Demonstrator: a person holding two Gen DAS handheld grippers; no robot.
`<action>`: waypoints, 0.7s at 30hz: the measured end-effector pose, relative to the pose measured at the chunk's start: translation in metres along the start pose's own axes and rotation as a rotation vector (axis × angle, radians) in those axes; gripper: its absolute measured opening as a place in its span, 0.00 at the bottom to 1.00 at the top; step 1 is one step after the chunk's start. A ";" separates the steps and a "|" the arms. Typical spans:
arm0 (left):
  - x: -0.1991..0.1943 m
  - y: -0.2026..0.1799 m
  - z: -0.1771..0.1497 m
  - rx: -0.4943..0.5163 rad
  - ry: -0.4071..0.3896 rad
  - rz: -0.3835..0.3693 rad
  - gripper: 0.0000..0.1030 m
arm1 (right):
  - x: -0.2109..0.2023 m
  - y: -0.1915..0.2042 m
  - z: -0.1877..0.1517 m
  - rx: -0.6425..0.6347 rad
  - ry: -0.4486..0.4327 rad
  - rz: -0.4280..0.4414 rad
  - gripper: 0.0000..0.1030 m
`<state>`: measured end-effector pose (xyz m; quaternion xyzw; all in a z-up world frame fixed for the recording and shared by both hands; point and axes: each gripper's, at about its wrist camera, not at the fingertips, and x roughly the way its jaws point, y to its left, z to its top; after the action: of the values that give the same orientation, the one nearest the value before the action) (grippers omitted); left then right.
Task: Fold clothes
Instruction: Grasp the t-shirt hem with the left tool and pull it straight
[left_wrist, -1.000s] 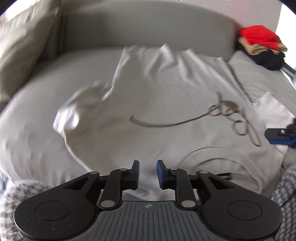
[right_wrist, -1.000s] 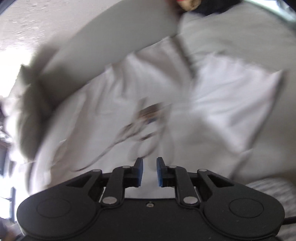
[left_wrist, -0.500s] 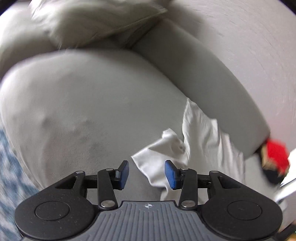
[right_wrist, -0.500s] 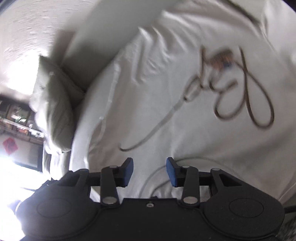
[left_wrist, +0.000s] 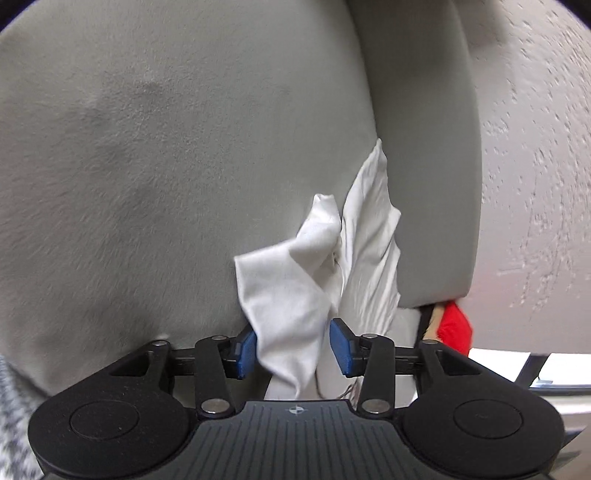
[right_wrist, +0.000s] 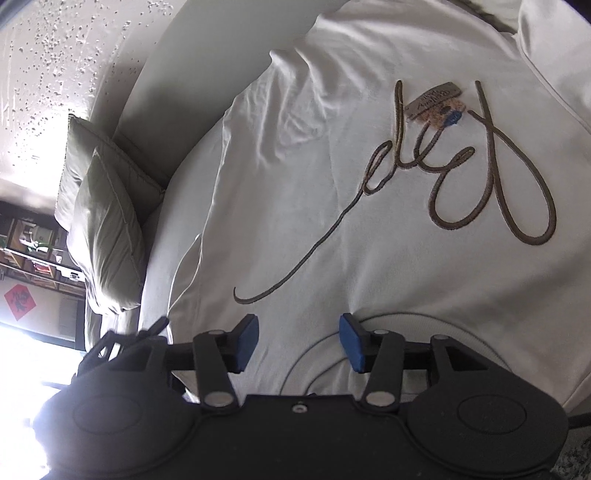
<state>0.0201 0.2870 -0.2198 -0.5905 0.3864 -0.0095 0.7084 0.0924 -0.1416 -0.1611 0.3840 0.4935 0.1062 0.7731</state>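
Note:
A white T-shirt (right_wrist: 369, 192) with brown script embroidery (right_wrist: 461, 177) lies spread on a grey sofa seat (left_wrist: 147, 166). In the left wrist view its crumpled sleeve (left_wrist: 291, 295) sits between the blue pads of my left gripper (left_wrist: 293, 349), which is open around it, pads apart from the cloth. My right gripper (right_wrist: 299, 341) is open just above the shirt, by the collar (right_wrist: 388, 332) and shoulder. Neither holds anything.
A grey sofa backrest (left_wrist: 424, 147) runs behind the shirt. A red garment (left_wrist: 454, 328) lies on a pile at the sofa's far end. A grey-green cushion (right_wrist: 103, 229) leans in the sofa corner. A textured white wall (left_wrist: 535, 166) is behind.
Both grippers opened from nearly shut. The left swung left and down onto the crumpled sleeve. The right moved in close over the shirt's collar area.

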 end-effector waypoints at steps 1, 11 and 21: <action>0.003 0.001 0.002 -0.016 0.010 -0.009 0.33 | 0.000 0.000 0.000 -0.001 0.001 0.001 0.46; -0.003 0.012 0.007 -0.115 -0.106 -0.054 0.22 | -0.002 -0.006 0.003 0.014 0.011 0.032 0.46; -0.008 -0.008 0.015 0.036 -0.228 0.101 0.00 | -0.003 -0.007 0.003 0.009 0.012 0.034 0.46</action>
<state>0.0261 0.3006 -0.2086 -0.5547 0.3323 0.0867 0.7579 0.0923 -0.1497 -0.1635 0.3951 0.4920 0.1196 0.7665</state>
